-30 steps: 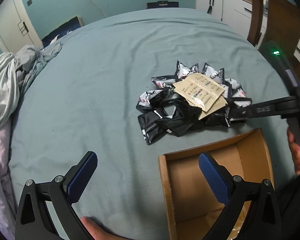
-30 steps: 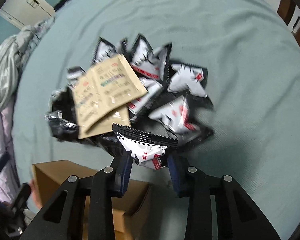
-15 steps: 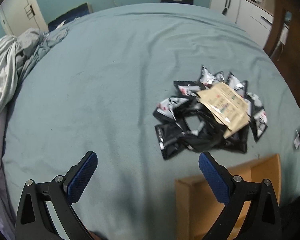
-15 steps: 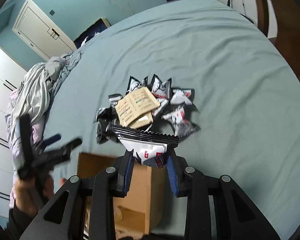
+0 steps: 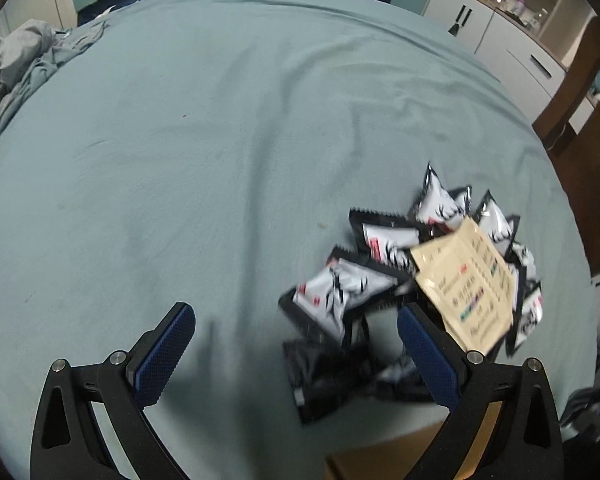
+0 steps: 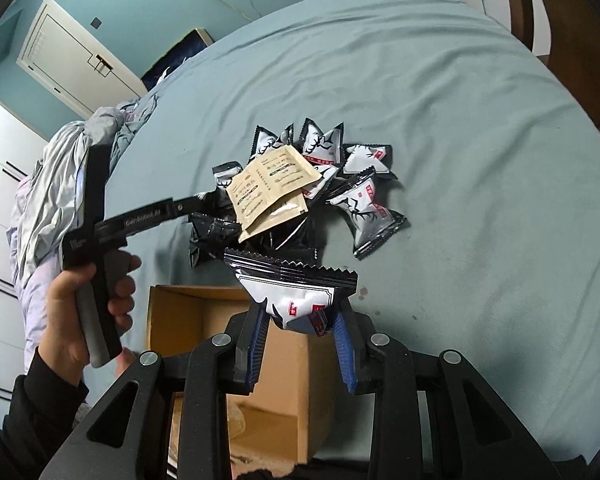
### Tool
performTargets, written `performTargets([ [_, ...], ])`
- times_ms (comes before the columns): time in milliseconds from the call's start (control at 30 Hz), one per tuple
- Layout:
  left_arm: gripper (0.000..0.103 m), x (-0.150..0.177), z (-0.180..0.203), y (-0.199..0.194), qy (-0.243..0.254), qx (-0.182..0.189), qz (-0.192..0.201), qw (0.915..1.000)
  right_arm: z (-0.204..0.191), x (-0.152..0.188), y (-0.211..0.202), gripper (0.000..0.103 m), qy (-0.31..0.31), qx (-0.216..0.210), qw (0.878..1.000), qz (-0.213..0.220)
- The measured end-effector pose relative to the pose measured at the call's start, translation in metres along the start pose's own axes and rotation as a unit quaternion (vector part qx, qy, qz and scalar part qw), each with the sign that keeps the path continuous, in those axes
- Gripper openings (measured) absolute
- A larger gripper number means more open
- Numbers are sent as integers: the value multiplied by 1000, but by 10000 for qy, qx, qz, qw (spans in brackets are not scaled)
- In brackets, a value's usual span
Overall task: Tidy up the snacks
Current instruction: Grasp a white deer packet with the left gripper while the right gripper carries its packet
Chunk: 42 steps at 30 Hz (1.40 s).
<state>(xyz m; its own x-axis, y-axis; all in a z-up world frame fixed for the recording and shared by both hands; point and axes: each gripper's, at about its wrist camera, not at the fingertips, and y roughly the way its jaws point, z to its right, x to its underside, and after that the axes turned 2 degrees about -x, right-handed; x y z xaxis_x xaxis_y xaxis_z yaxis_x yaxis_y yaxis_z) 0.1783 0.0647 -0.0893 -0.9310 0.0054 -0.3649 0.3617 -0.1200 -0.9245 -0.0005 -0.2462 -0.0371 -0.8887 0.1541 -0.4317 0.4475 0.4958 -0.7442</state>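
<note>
A wide bed covered in a wrinkled grey-blue sheet (image 6: 440, 80) fills both views. At its far left edge lies a heap of crumpled pale grey bedding (image 6: 60, 168), and a white panelled door (image 6: 72, 52) stands in the teal wall behind. White cabinets with dark handles (image 5: 496, 36) and a dark wooden chair (image 5: 576, 92) stand off the sheet's right side in the left wrist view.

Near the bed's front edge sits an open brown cardboard box (image 6: 188, 316); pale crumpled contents show in its bottom, too unclear to name. Just beyond the box lies a loose pile of black-and-white foil snack packets with zigzag ends and red labels (image 6: 364, 208), overlapping one another, with two flat beige paper sachets printed with text (image 6: 274, 184) on top.

The right gripper (image 6: 300, 340) has its blue-padded fingers clamped on one such black-and-white snack packet (image 6: 292, 292), held above the box's far rim. The left gripper (image 5: 296, 360), held in a hand (image 6: 80, 312) with a black sleeve, reaches into the pile's left side; its fingers stand wide apart and empty, the right finger over the pile's near packets, which are blurred.
</note>
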Motion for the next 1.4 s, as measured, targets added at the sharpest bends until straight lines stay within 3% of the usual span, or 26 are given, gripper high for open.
performTargets([
  [167,101,-10,3,18,32,-1,-84,10000,-5,-3,8,29,-77,8,10000,-47],
  [267,80,-15,4,29,-17,111,-254,9996,-4,-5,10,29,-76,47,10000,-21],
  [433,48,-16,15,36,296,-299,-215,9989,-5,-3,10,29,-93,166,9998,69],
  [633,43,-11,16,18,252,-399,-25,9989,-9,0,2,29,-185,267,9991,264],
  [833,43,6,23,-45,454,-743,601,9944,-16,5,-4,29,-424,328,9980,327],
  [1033,43,40,40,-96,814,-746,987,9890,-23,10,-9,29,-638,454,9965,302],
  [1267,43,98,60,-129,1005,-270,1011,9894,-28,16,-24,29,-791,342,9955,404],
  [1400,43,127,75,-137,1307,-183,1011,9861,-30,19,-27,29,-936,266,9944,408],
])
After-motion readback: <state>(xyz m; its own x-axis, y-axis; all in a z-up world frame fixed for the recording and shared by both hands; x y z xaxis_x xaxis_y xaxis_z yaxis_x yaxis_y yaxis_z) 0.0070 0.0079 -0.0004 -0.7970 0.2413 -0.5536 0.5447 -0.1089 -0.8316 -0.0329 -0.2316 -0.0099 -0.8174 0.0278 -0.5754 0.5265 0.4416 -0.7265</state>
